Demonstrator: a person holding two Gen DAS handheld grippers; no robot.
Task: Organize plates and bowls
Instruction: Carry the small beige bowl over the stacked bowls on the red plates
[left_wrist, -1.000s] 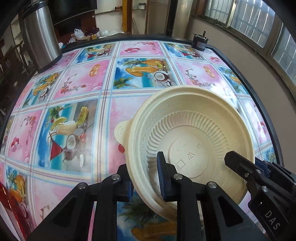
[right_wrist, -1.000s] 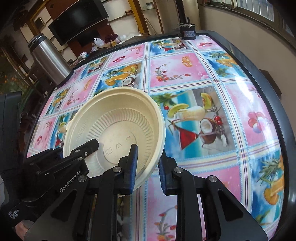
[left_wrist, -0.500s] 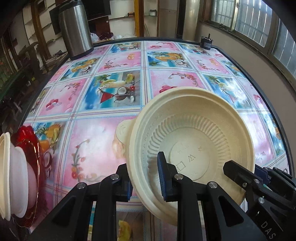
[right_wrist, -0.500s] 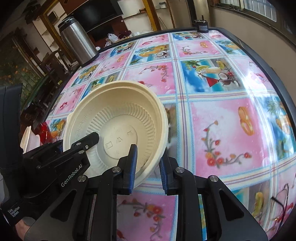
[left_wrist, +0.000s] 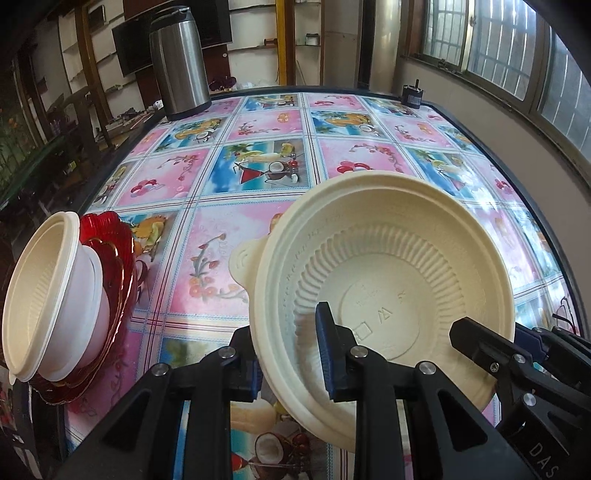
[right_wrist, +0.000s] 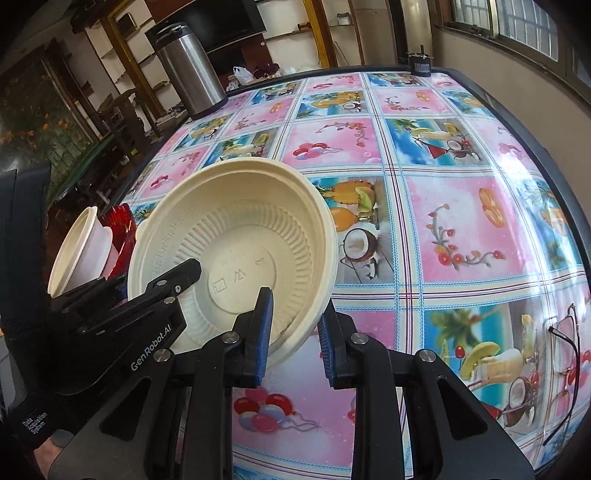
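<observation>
A cream ribbed bowl with a small tab handle hangs tilted above the patterned table, held from both sides. My left gripper is shut on its near left rim, one pad inside and one outside. My right gripper is shut on the near right rim of the same bowl. Each gripper shows in the other's view: the right gripper and the left gripper. At the table's left edge a cream bowl sits nested in a white bowl on red glass plates. That stack is left of the held bowl.
A steel thermos jug stands at the far left corner of the table. A small black cylinder sits at the far right edge. A pair of glasses lies near the right edge. A wall with windows runs along the right.
Both grippers carried the cream bowl leftward across the table. The stack of bowls on red plates has come into view at the left and grown closer. The grips on the rim are unchanged.
</observation>
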